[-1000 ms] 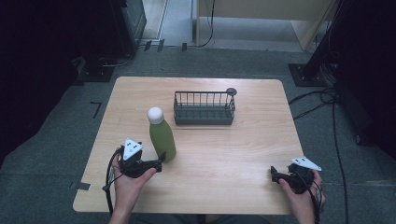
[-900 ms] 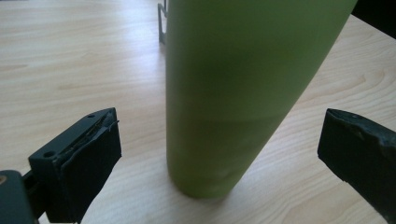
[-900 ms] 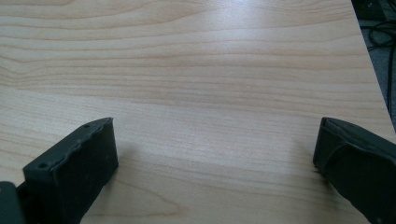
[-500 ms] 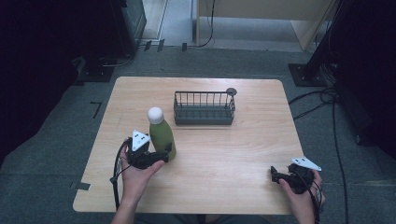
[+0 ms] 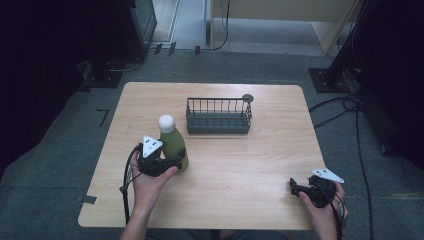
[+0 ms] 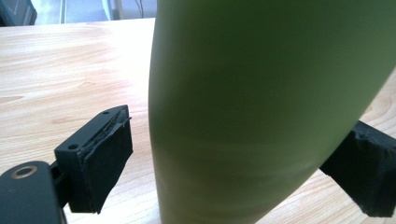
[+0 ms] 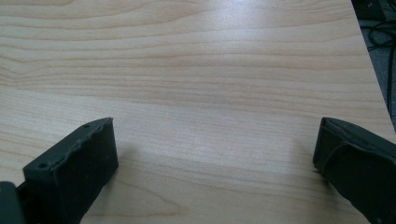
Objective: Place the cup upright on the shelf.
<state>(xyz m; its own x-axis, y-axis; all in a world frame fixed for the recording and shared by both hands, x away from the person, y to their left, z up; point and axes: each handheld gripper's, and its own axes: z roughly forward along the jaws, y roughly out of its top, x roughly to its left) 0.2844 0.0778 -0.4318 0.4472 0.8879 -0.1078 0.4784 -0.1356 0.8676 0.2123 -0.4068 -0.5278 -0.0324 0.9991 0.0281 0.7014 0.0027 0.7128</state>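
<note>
A green bottle [image 5: 173, 144] with a white cap stands upright on the wooden table [image 5: 250, 165], left of the middle. My left gripper [image 5: 178, 159] has its jaws around the bottle's lower body and they have just been closing. In the left gripper view the bottle [image 6: 261, 102] stands between the pads. The left pad [image 6: 105, 158] is still a small gap away from the bottle, and the right pad [image 6: 369, 172] sits at its edge. My right gripper [image 5: 295, 188] rests open near the table's front right corner, with bare wood between its jaws [image 7: 215, 163].
A dark wire basket [image 5: 218, 129] stands behind the bottle at the table's middle back, with a small round disc [image 5: 247, 98] at its far right corner. Cables lie on the grey floor to the right of the table.
My left gripper has slid forward to the bottle's base and its jaws now flank the bottle. The bottle, the basket and my right gripper have stayed put.
</note>
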